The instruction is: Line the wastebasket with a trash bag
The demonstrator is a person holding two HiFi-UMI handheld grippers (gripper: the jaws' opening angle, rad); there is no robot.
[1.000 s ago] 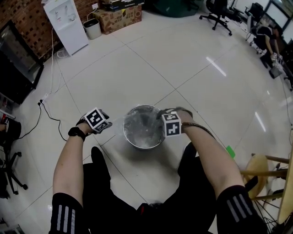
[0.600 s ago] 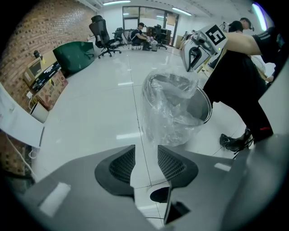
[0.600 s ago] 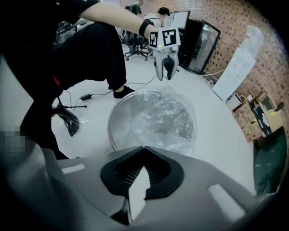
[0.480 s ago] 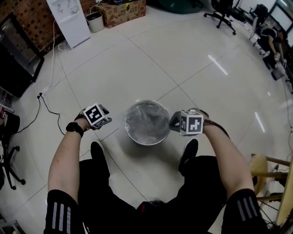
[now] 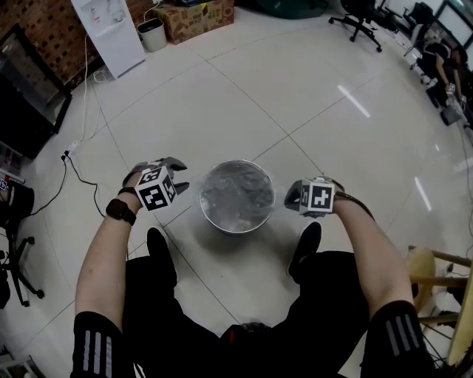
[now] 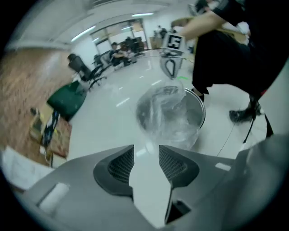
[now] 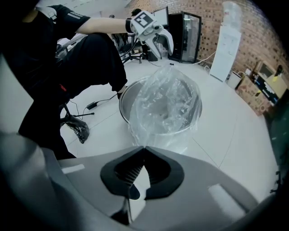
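A round metal wastebasket [image 5: 214,218] stands on the tiled floor between the person's feet. A clear trash bag [image 5: 235,193] sits loosely inside it, crumpled. My right gripper [image 5: 290,198] is just right of the rim. In the right gripper view its jaws [image 7: 144,149] are shut on the bag's edge [image 7: 167,99], and the film stretches from the basket [image 7: 124,106] to them. My left gripper [image 5: 179,176] hangs left of the rim and a little above it. Its jaws are opening [image 6: 146,149]. A fold of film [image 6: 167,113] reaches toward the gap, but the pads do not press it.
A white water dispenser [image 5: 111,29], a small bin [image 5: 151,33] and a cardboard box [image 5: 196,16] stand at the far left. A black cable [image 5: 81,184] trails on the floor at left. A wooden stool [image 5: 429,273] is at right, and office chairs [image 5: 358,18] are far back.
The right gripper has slid right, off the basket's rim, and has shut on the bag's edge. The left gripper has risen and rolled beside the rim.
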